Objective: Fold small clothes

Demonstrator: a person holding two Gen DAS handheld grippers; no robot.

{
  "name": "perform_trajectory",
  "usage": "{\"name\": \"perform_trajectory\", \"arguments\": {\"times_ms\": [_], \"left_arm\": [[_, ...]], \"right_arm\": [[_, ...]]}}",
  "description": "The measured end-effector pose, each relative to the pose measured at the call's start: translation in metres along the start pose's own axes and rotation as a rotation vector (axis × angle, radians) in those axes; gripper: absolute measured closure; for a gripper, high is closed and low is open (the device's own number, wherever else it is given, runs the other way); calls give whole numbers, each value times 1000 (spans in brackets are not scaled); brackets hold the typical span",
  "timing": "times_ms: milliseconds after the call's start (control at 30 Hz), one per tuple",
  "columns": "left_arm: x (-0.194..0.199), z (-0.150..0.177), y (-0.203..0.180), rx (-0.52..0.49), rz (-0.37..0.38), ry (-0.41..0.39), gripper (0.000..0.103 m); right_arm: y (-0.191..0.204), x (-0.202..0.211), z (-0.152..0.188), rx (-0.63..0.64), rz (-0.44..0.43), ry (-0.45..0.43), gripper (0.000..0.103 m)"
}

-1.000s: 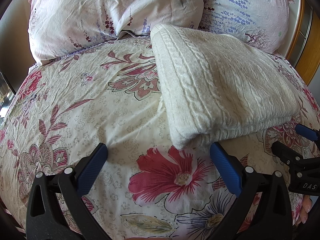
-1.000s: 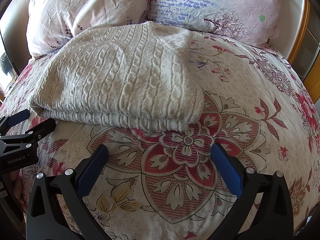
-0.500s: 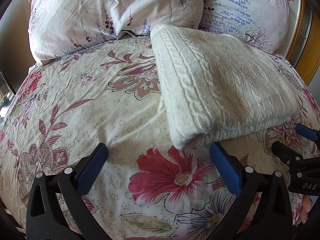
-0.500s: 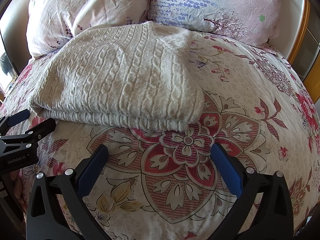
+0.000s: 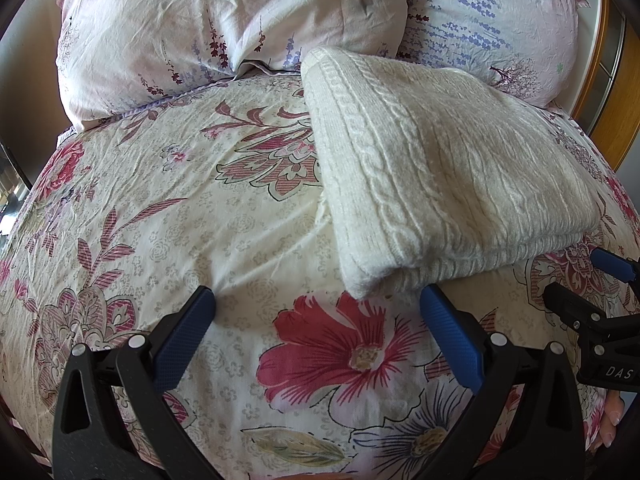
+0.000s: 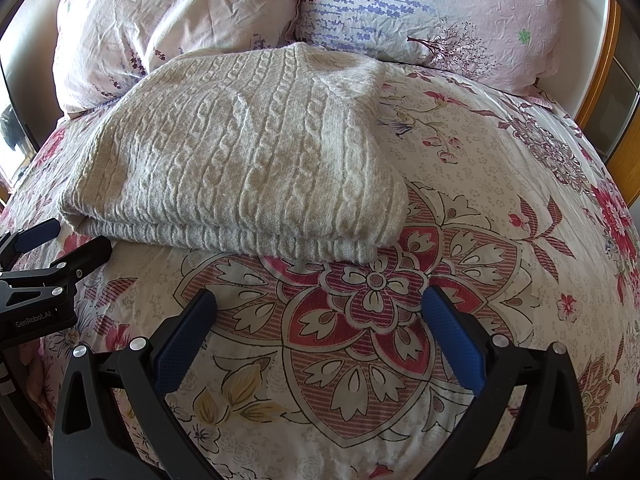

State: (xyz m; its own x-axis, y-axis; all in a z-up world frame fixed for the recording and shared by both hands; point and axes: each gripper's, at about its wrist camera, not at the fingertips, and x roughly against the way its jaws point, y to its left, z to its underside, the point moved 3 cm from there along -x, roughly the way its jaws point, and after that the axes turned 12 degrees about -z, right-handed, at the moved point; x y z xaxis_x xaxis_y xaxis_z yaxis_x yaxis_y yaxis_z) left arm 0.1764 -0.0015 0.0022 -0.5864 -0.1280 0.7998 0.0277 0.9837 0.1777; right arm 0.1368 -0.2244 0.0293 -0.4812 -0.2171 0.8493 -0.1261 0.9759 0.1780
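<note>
A cream cable-knit sweater lies folded into a thick rectangle on the flowered bedspread, its near corner just above my left gripper's right finger. My left gripper stands open over the bedspread with nothing between its blue pads. In the right wrist view the same sweater fills the upper left, its folded edge facing me. My right gripper is open too, a little short of that edge, holding nothing. Each gripper shows at the side of the other's view: right gripper, left gripper.
Two pale floral pillows lean at the head of the bed behind the sweater. A wooden bed frame curves along the right. Bare bedspread stretches right of the sweater.
</note>
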Motion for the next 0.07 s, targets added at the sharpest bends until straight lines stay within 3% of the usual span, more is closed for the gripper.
{"name": "perform_trajectory", "arguments": {"times_ms": [67], "left_arm": [[0,0,0,0,0,0,2]], "right_arm": [[0,0,0,0,0,0,1]]}}
